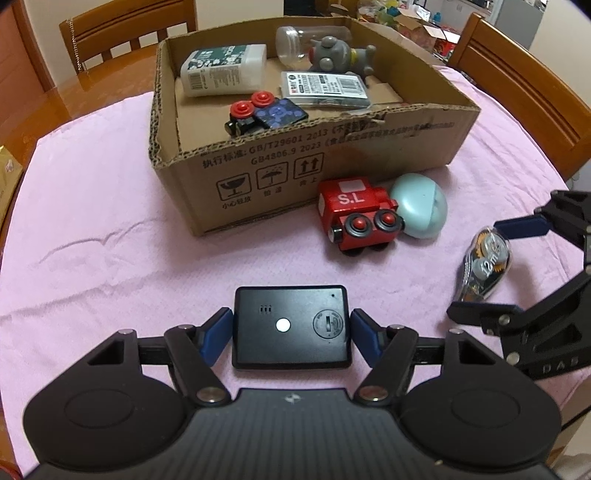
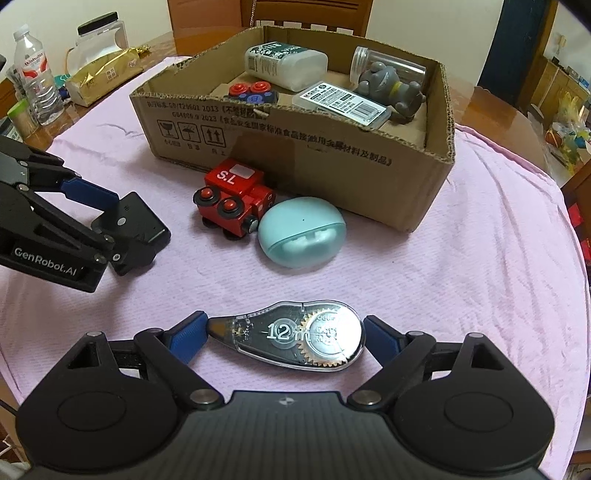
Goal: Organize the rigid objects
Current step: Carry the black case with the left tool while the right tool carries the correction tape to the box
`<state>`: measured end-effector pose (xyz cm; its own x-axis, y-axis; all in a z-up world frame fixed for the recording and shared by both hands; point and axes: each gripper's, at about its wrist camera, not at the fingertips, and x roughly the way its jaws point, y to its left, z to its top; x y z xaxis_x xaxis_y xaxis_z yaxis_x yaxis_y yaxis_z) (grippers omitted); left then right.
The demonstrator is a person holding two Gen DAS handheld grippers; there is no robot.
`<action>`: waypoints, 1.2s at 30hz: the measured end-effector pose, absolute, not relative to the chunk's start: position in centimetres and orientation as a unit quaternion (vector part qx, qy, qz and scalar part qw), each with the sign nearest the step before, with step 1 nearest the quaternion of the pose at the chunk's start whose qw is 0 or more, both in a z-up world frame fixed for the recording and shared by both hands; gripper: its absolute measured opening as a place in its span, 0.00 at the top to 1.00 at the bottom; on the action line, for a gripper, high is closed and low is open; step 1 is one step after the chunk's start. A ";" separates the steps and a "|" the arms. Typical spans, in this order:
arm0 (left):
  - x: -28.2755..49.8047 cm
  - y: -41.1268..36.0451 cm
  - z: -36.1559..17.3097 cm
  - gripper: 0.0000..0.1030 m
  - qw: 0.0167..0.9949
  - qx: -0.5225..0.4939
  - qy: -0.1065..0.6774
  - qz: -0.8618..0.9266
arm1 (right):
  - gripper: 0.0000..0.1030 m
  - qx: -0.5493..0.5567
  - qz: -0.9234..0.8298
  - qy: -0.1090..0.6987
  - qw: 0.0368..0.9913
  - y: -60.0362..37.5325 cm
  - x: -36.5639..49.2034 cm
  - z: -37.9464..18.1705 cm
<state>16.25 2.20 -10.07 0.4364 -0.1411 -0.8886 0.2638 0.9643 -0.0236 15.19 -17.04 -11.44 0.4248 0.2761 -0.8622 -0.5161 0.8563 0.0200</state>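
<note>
Both grippers are bracketing items on the pink cloth (image 1: 110, 229), the left gripper (image 1: 291, 328) pinching a flat black plastic device (image 1: 291, 326), the right gripper (image 2: 286, 334) touching a clear correction-tape dispenser (image 2: 295, 336), each seemingly awaiting lifting into the open cardboard box (image 1: 332, 162).

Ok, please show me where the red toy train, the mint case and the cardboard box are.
red toy train (image 1: 351, 199), left wrist view, on its red roof.
mint case (image 2: 301, 229), right wrist view, on its smooth lid.
cardboard box (image 1: 258, 177), left wrist view, on its printed front wall.

Water bottle (image 2: 35, 77), gold packet (image 2: 105, 75) beside wooden chair (image 1: 129, 31).
</note>
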 end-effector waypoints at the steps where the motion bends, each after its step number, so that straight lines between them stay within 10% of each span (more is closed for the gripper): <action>1: 16.2 2.2 -9.8 0.33 0.845 0.061 0.517 -0.123 | 0.10 -0.123 0.239 0.484 0.833 -17.1 15.2 -11.3; 22: 19.5 2.6 -0.2 0.33 0.895 0.071 0.422 -0.122 | 0.10 -0.123 0.295 0.449 0.834 -17.9 16.8 -4.4; 34: 24.7 2.9 -4.1 0.33 0.890 0.067 0.442 -0.088 | 0.10 -0.142 0.295 0.401 0.855 -17.8 19.2 -0.9; 36: 24.5 3.0 -4.2 0.19 0.892 0.060 0.440 -0.082 | 0.10 -0.147 0.294 0.397 0.857 -17.7 19.6 -0.7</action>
